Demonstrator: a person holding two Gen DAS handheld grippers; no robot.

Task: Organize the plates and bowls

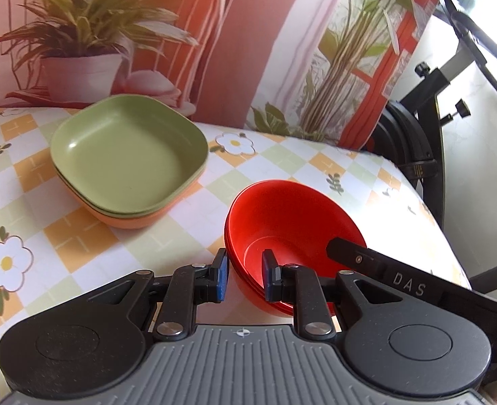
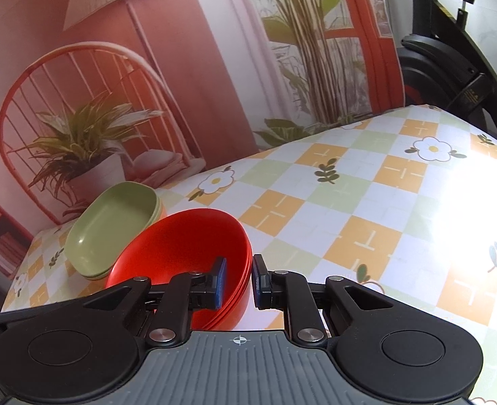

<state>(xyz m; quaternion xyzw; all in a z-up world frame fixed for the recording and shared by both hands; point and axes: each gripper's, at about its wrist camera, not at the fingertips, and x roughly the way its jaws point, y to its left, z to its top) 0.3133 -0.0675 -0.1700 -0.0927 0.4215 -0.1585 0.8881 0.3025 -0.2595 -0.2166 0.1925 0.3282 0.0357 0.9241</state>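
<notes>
A nested stack of red round bowls (image 1: 292,216) sits on the flowered tablecloth, near its right side. My left gripper (image 1: 245,258) straddles the near-left rim, one blue pad outside and one inside, closed in on the wall. In the right wrist view my right gripper (image 2: 240,263) grips the same red bowls (image 2: 181,243) at the opposite rim, its left pad inside. One of its black fingers (image 1: 336,248) reaches over the rim in the left wrist view. Green square plates (image 1: 130,155) are stacked on an orange one, behind and to the left of the bowls.
The checked tablecloth (image 2: 366,202) stretches bare to the right of the bowls. A printed backdrop (image 1: 235,33) with plants stands along the table's far edge. A black exercise machine (image 1: 417,141) stands beyond the table's right edge.
</notes>
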